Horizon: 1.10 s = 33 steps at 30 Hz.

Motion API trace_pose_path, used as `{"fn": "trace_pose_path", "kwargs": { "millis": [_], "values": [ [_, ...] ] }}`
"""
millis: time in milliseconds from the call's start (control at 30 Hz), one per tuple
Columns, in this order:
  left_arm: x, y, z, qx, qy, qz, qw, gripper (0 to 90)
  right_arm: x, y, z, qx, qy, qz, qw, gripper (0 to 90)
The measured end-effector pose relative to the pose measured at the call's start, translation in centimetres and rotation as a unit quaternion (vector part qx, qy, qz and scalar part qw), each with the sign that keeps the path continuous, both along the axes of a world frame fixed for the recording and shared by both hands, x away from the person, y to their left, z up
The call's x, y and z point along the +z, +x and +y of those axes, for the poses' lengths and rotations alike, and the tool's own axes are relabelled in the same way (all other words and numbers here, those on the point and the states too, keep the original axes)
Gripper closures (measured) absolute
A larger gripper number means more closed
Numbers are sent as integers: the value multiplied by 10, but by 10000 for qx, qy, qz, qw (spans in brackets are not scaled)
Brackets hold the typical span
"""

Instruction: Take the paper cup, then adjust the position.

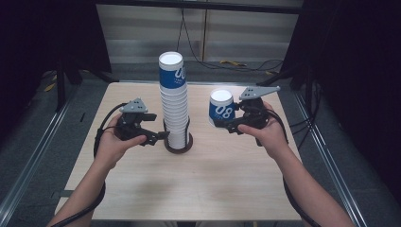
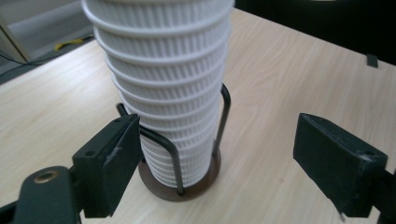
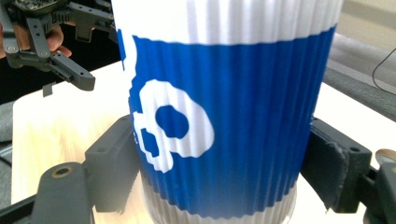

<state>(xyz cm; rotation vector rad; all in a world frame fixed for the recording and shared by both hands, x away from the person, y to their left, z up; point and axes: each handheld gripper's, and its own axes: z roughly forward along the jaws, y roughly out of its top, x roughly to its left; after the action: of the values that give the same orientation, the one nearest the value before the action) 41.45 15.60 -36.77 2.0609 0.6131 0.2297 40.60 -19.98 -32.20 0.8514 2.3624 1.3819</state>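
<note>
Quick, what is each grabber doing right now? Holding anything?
Left gripper: open, jaws either side of the cup stack's holder, gripping nothing.
Right gripper: closed on a blue-and-white cup.

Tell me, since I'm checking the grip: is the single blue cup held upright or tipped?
Roughly upright. The blue cup sits mouth-up between the right gripper pads, which press its ribbed sides.

In the left gripper view the tall stack of ribbed white paper cups (image 2: pixel 163 88) runs off the top edge. The blue-and-white ribbed paper cup (image 3: pixel 224 107) loses its rim and base in the right gripper view.
</note>
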Motion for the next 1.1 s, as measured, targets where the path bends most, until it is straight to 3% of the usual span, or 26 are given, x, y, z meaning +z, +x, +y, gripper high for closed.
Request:
{"fn": "trace_pose_path", "kwargs": {
  "millis": [100, 200, 367, 700, 1100],
  "values": [
    [-3, -2, -1, -34, 44, 46, 10000, 154, -4, -2, 1, 106, -67, 49, 9999, 201],
    [-7, -6, -3, -98, 62, 54, 9999, 153, -11, -5, 4, 289, -345, 127, 9989, 201],
    [-11, -9, -6, -163, 114, 98, 9998, 154, -15, -7, 4, 417, -524, 191, 9976, 201],
    [-21, -16, -21, -435, 217, 151, 9987, 155, -23, -11, 2, 559, -780, 284, 9950, 201],
    [-30, -19, -40, -719, 175, 186, 9971, 156, -38, -20, -3, 669, -1185, 440, 9897, 201]
  ]
}}
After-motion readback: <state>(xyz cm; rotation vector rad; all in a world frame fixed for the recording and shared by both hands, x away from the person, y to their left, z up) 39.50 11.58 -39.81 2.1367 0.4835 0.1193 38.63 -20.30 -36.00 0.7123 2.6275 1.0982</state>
